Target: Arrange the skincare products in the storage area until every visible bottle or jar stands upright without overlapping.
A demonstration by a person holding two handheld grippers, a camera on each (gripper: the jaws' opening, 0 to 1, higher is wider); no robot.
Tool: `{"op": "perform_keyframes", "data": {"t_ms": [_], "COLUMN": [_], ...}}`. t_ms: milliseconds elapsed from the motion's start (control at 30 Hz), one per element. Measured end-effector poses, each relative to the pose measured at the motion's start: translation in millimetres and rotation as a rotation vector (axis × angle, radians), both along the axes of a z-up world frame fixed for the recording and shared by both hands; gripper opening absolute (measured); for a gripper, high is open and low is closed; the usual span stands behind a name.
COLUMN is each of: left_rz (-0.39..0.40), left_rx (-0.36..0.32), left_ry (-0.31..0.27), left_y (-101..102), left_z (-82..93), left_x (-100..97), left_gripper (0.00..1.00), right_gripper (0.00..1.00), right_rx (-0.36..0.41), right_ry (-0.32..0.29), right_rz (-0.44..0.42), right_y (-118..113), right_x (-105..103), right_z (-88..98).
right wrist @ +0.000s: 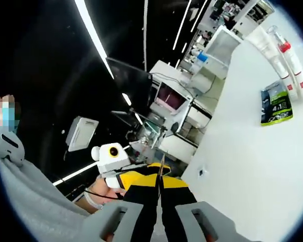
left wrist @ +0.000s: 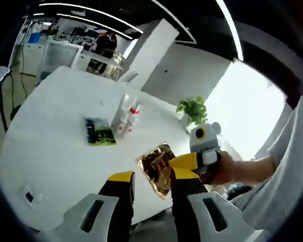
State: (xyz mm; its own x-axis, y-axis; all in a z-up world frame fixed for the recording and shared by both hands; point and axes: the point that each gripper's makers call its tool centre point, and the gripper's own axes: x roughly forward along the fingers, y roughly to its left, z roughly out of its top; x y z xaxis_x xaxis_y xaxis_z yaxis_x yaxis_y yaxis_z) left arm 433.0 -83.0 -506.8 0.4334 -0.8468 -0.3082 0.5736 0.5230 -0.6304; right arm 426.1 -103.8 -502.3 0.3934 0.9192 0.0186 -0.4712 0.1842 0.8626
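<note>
Several white bottles and tubes [left wrist: 126, 115], some with red caps, are bunched near the middle of the white table [left wrist: 55, 146]. A green and black sachet [left wrist: 100, 132] lies flat beside them. The bottles [right wrist: 285, 58] and the sachet [right wrist: 276, 107] also show at the right gripper view's top right. I cannot tell whether the bottles stand or lie. My right gripper [right wrist: 160, 177] is shut on the thin edge of a gold foil packet [right wrist: 162, 165], held over the table's edge. In the left gripper view that packet [left wrist: 157, 169] hangs just ahead of my open left gripper [left wrist: 151, 180], with the right gripper [left wrist: 188, 161] pinching it.
A potted green plant [left wrist: 193, 108] stands at the table's far edge by a bright window. A small socket plate [left wrist: 29, 195] is set into the table near its near edge. Desks with monitors and equipment [right wrist: 169, 101] stand beyond the table. A person's light sleeve [left wrist: 288, 166] is at the right.
</note>
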Motion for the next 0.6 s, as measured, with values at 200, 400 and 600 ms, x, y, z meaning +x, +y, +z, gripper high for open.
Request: {"op": "perform_keyframes", "data": {"t_ms": [200,400,600], "left_rz": [-0.001,0.005,-0.022], "left_rx": [-0.065,-0.117,-0.139], "left_ry": [0.027,0.049,0.024], "left_y": [0,1,1], "left_z": [3.8,9.0,15.6], "left_x": [-2.9,-4.5,-9.4], "left_gripper": [0.07,0.01,0.0], "right_gripper": [0.0,0.0,0.0], "right_rx": [0.026,0.027,0.043], "right_ry": [-0.011,-0.018,-0.026], "right_rz": [0.011,0.018,0.027], "right_y": [4,5,6], "right_x": [-3,-5,-6], "right_z": [5.2,4.4,5.9]}}
